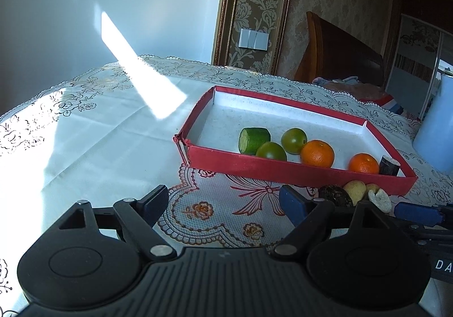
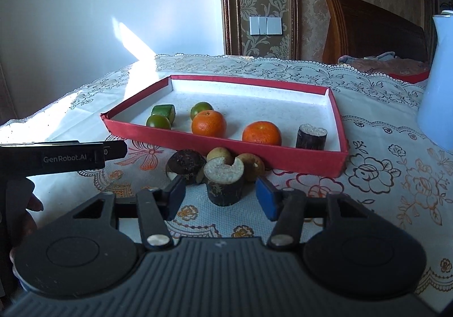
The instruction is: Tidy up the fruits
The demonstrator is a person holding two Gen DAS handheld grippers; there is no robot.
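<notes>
A red tray on the tablecloth holds a green cucumber piece, two green tomatoes, two oranges and a dark sugarcane piece. In front of the tray lie a second sugarcane piece, a dark round fruit and two small tan fruits. My right gripper is open, its blue pads on either side of the near sugarcane piece without touching it. My left gripper is open and empty, left of the loose pile.
A pale blue jug stands at the right, beside the tray. The lace tablecloth runs to the table's far and left edges, with a white wall behind. A wooden headboard stands beyond the table.
</notes>
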